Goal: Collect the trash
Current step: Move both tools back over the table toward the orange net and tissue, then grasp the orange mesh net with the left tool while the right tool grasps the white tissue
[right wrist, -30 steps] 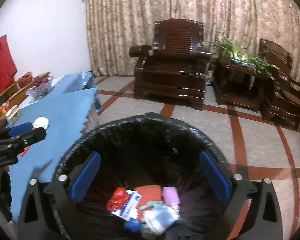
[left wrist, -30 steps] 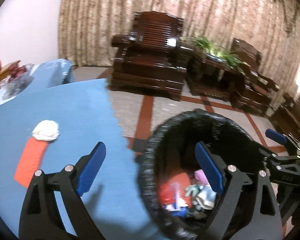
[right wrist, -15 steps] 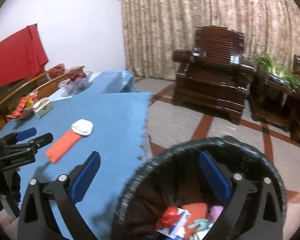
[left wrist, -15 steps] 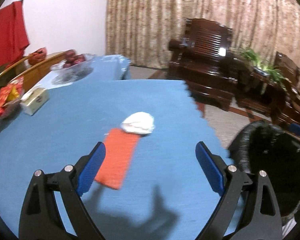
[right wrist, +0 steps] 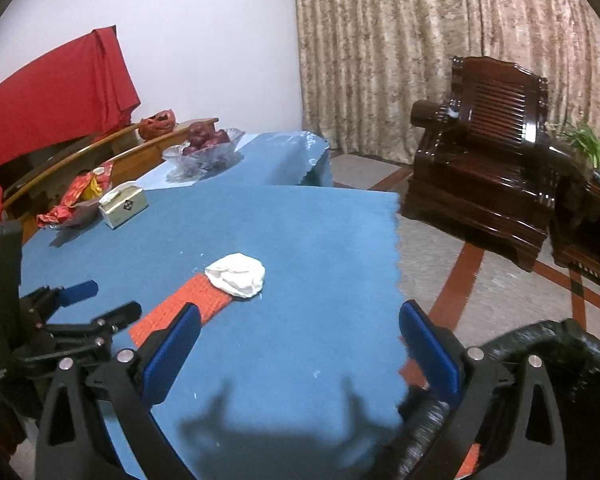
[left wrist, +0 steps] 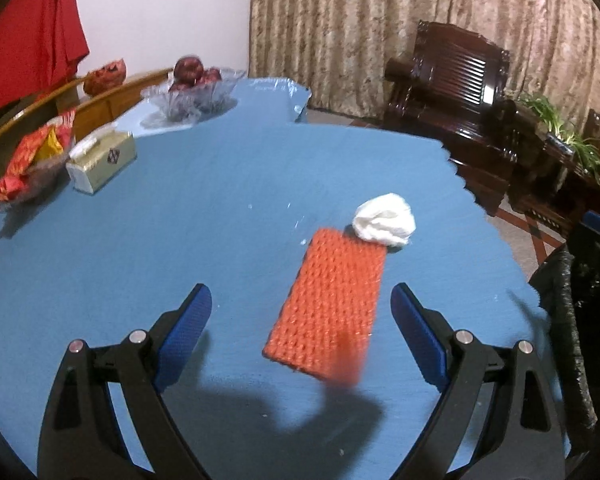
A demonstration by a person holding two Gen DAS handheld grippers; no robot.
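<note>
An orange knitted strip (left wrist: 327,305) (right wrist: 180,312) lies flat on the blue table cloth (left wrist: 180,216) (right wrist: 300,240). A crumpled white tissue (left wrist: 384,220) (right wrist: 237,274) rests at its far end. My left gripper (left wrist: 302,328) hovers open just above the strip's near end, nothing between its fingers. In the right wrist view the left gripper (right wrist: 100,300) shows at the left edge. My right gripper (right wrist: 300,348) is open and empty over the table's near right part. The black-lined trash bin (right wrist: 556,352) (left wrist: 564,320) stands off the table's right edge.
A tissue box (left wrist: 100,164) (right wrist: 124,204), a glass fruit bowl (left wrist: 192,96) (right wrist: 204,152) and red snack wrappers (left wrist: 24,164) sit at the far left. Dark wooden armchairs (right wrist: 488,168) and a plant (left wrist: 560,128) stand beyond on the tiled floor.
Both grippers swung left from over the trash bin to over the blue table. The orange strip and tissue now lie close in front of the left gripper. Both stayed open.
</note>
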